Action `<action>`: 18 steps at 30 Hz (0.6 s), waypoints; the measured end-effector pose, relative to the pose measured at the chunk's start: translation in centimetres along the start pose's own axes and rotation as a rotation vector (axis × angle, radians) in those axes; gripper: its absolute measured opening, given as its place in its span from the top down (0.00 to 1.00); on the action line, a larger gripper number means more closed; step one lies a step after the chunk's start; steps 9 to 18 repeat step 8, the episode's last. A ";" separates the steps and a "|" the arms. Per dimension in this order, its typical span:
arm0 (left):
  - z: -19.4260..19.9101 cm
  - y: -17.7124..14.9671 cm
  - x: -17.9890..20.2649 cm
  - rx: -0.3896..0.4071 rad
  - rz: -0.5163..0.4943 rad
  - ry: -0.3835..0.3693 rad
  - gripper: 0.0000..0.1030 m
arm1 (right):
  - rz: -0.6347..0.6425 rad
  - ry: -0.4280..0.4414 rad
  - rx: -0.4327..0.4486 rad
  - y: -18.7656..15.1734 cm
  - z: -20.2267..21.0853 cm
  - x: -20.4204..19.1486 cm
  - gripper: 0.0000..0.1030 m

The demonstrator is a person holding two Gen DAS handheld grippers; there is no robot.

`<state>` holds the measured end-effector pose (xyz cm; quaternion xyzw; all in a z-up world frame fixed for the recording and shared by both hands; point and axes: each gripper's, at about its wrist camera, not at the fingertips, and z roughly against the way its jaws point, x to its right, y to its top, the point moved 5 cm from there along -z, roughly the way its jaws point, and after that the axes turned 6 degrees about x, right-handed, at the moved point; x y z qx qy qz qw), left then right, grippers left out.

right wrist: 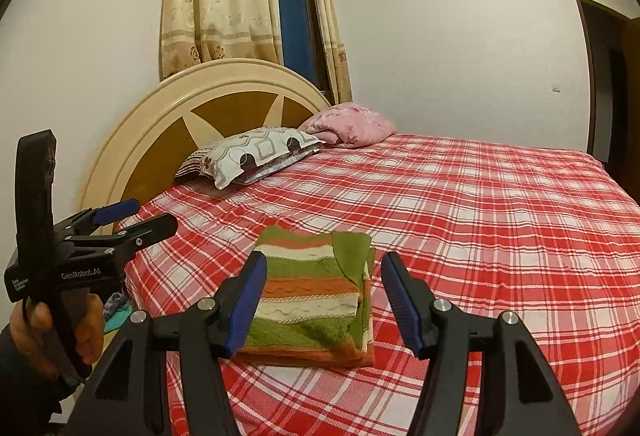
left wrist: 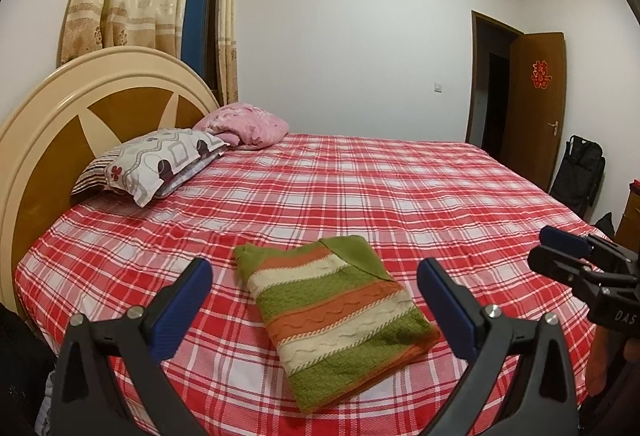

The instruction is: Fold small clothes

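Observation:
A striped knit sweater (left wrist: 336, 320) in green, orange and cream lies folded into a neat rectangle on the red plaid bed (left wrist: 360, 188). It also shows in the right wrist view (right wrist: 316, 296). My left gripper (left wrist: 314, 276) is open and empty, held above the bed just short of the sweater. My right gripper (right wrist: 324, 272) is open and empty, also hovering just short of the sweater. Each gripper shows in the other's view: the right one (left wrist: 538, 248) at the right edge, the left one (right wrist: 154, 214) at the left, held by a hand.
A patterned pillow (left wrist: 152, 164) and a pink bundle (left wrist: 244, 124) lie by the round headboard (left wrist: 52, 124). Curtains hang behind. A brown door (left wrist: 536, 104) stands open at the far right, with a black bag (left wrist: 580, 172) beside it.

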<state>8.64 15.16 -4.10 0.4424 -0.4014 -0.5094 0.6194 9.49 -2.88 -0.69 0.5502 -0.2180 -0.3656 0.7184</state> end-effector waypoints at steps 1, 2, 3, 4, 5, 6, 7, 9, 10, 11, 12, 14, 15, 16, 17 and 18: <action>0.0 0.0 0.0 0.002 -0.001 -0.001 0.00 | 0.000 0.000 0.000 0.0 0.0 0.0 0.41; 0.0 0.0 0.1 0.004 -0.009 -0.004 0.00 | 0.001 0.001 -0.001 0.0 0.0 -0.1 0.41; -0.1 -0.1 0.2 0.003 -0.015 -0.010 0.00 | 0.003 0.002 -0.004 -0.1 0.0 -0.1 0.41; -0.1 -0.2 0.3 0.001 -0.019 -0.013 0.00 | 0.005 0.002 -0.007 -0.1 -0.1 -0.2 0.41; -0.2 -0.3 0.4 0.004 -0.019 -0.018 0.00 | 0.007 0.003 -0.010 -0.2 -0.2 -0.3 0.41; -0.2 -0.4 0.5 0.005 -0.022 -0.019 0.00 | 0.008 0.004 -0.013 -0.2 -0.2 -0.3 0.41; -0.3 -0.4 0.5 0.004 -0.027 -0.013 0.00 | 0.010 0.004 -0.015 -0.3 -0.3 -0.4 0.41; -0.3 -0.5 0.6 0.004 -0.028 -0.010 0.00 | 0.012 0.004 -0.015 -0.2 -0.3 -0.4 0.41; -0.3 -0.5 0.6 0.004 -0.028 -0.010 0.00 | 0.012 0.004 -0.015 -0.2 -0.3 -0.4 0.41; -0.3 -0.5 0.6 0.004 -0.028 -0.010 0.00 | 0.012 0.004 -0.015 -0.2 -0.3 -0.4 0.41; -0.3 -0.5 0.6 0.004 -0.028 -0.010 0.00 | 0.012 0.004 -0.015 -0.2 -0.3 -0.4 0.41; -0.3 -0.5 0.6 0.004 -0.028 -0.010 0.00 | 0.012 0.004 -0.015 -0.2 -0.3 -0.4 0.41; -0.3 -0.5 0.6 0.004 -0.028 -0.010 0.00 | 0.012 0.004 -0.015 -0.2 -0.3 -0.4 0.41; -0.3 -0.5 0.6 0.004 -0.028 -0.010 0.00 | 0.012 0.004 -0.015 -0.2 -0.3 -0.4 0.41; -0.3 -0.5 0.6 0.004 -0.028 -0.010 0.00 | 0.012 0.004 -0.015 -0.2 -0.3 -0.4 0.41; -0.3 -0.5 0.6 0.004 -0.028 -0.010 0.00 | 0.012 0.004 -0.015 -0.2 -0.3 -0.4 0.41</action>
